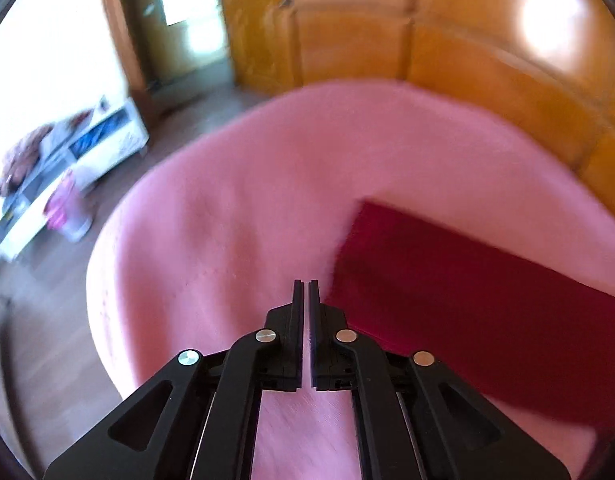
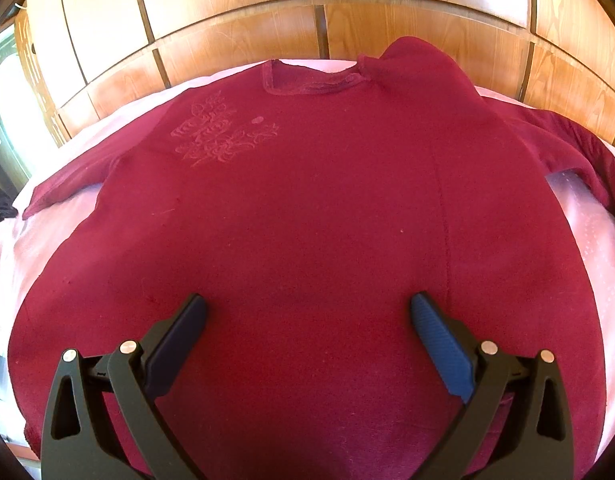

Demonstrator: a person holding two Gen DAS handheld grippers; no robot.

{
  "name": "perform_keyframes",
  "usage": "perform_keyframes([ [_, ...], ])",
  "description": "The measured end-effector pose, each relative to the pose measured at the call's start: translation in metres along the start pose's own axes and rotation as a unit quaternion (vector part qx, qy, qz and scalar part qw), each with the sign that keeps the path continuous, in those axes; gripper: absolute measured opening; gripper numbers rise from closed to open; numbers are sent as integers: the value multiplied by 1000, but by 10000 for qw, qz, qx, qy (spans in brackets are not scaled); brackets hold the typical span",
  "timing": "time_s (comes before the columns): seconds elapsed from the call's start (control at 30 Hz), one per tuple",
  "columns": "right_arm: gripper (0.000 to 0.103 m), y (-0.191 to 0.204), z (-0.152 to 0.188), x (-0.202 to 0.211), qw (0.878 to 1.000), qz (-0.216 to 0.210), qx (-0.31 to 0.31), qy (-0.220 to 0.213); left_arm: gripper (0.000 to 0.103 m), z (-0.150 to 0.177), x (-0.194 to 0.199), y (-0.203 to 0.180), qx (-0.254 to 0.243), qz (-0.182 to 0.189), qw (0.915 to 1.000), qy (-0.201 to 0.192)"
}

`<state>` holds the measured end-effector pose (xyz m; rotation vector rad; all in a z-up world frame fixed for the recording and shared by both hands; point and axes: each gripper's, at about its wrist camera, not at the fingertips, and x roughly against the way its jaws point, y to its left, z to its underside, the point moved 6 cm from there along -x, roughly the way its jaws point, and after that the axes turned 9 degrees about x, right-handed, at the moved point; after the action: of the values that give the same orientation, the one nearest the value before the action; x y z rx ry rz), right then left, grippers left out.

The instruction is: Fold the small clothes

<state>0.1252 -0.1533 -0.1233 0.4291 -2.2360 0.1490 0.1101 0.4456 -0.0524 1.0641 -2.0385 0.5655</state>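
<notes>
Maroon shirt (image 2: 307,208) lay spread flat on the pink bed cover (image 1: 247,200), unfolded; folding looked barely begun. Right gripper (image 2: 309,308) hovered wide, empty, above the shirt's lower body. Left gripper (image 1: 306,286) nearly closed, empty, beside the shirt's left edge. Next: grab that edge. Left view blurred; shirt's hem hidden.

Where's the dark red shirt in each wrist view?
Left wrist: only one edge of the dark red shirt shows, lower right, right of the left gripper.
Right wrist: the shirt fills the centre, spread flat.
Shared landmark: pink bed sheet.
</notes>
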Motion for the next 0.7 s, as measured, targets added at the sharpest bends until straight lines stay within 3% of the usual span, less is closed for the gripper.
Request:
perform_keyframes([
  [0.07,101,0,0,0,10000,-2,-1,-4,52,16,37,-25,-168,748,9970,-143],
  [0.17,97,-2,-1,8,10000,17,-77,1,57,52,87,-67,-476,1797,9824,-163],
  [0.27,82,-25,-2,35,9983,244,-457,-266,57,113,136,-122,-1092,2695,9568,-21],
  [0.37,79,-81,4,79,9879,871,-1064,-714,57,174,173,-169,-1589,3408,9262,285],
  [0.4,78,-99,7,90,9831,1157,-1178,-791,57,186,180,-178,-1702,3494,9209,305],
  [0.47,76,-147,19,114,9683,1864,-1426,-853,57,226,193,-205,-2103,3740,9016,544],
  [0.53,72,-190,32,123,9547,2385,-1640,-694,57,255,199,-225,-2384,3794,8913,692],
  [0.63,63,-240,54,114,9402,2885,-1790,-282,57,293,202,-243,-2887,3653,8817,769],
  [0.7,54,-258,66,97,9408,2869,-1805,-10,57,304,199,-247,-3045,3543,8806,794],
])
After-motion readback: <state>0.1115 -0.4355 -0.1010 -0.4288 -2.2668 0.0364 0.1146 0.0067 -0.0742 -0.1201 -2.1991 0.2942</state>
